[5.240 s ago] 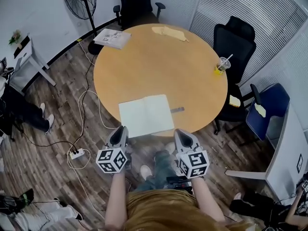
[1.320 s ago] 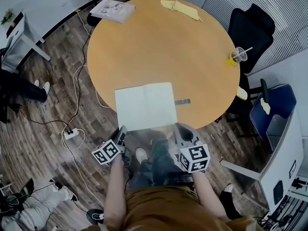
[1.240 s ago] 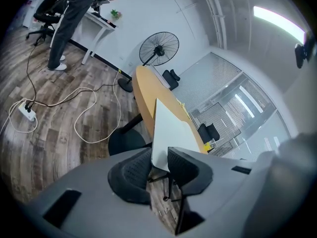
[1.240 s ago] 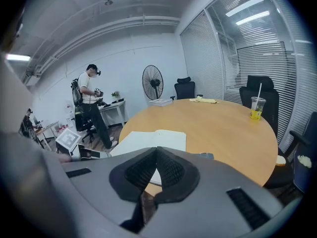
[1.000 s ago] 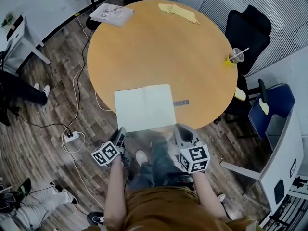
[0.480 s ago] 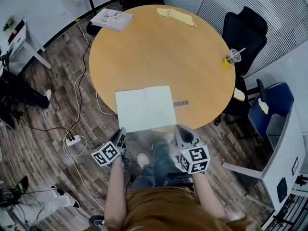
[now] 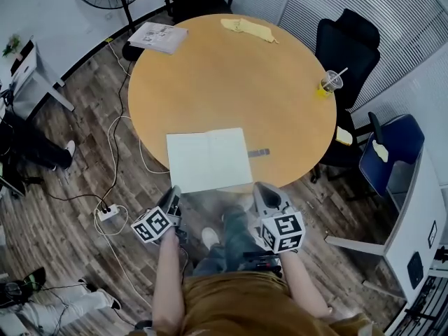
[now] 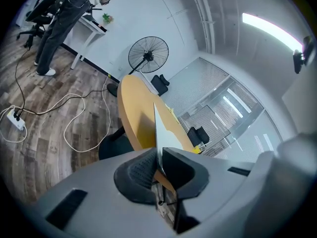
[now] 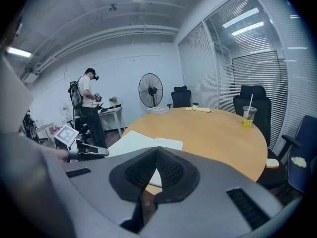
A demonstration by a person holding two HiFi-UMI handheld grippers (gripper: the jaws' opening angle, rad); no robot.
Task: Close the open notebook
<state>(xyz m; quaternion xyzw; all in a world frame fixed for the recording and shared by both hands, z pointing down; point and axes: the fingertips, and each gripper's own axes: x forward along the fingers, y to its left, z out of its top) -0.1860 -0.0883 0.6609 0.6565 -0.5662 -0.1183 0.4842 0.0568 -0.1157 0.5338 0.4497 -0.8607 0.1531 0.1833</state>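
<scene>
The notebook (image 7: 208, 159) lies open, white pages up, at the near edge of the round wooden table (image 7: 231, 75). My left gripper (image 7: 173, 192) is at its near left corner. In the left gripper view the notebook's left leaf (image 8: 161, 133) runs edge-on into the slit between the jaws, which have just been closing on it; the left gripper (image 8: 159, 150) is shut on that leaf, which stands slightly off the table. My right gripper (image 7: 264, 190) hovers near the near right corner, apart from the notebook (image 9: 141, 144). The right gripper (image 9: 157, 150) is shut with nothing in it.
A small grey object (image 7: 258, 152) lies right of the notebook. Further off are a cup with a yellow drink (image 7: 325, 85), a yellow cloth (image 7: 246, 26) and a magazine (image 7: 157, 37). Black chairs (image 7: 346, 40) ring the table. Cables and a power strip (image 7: 107, 213) lie on the floor.
Since five seconds ago the left gripper has rolled and come in to the notebook's near left corner. Over the last second both grippers keep their places; only the head view drifts.
</scene>
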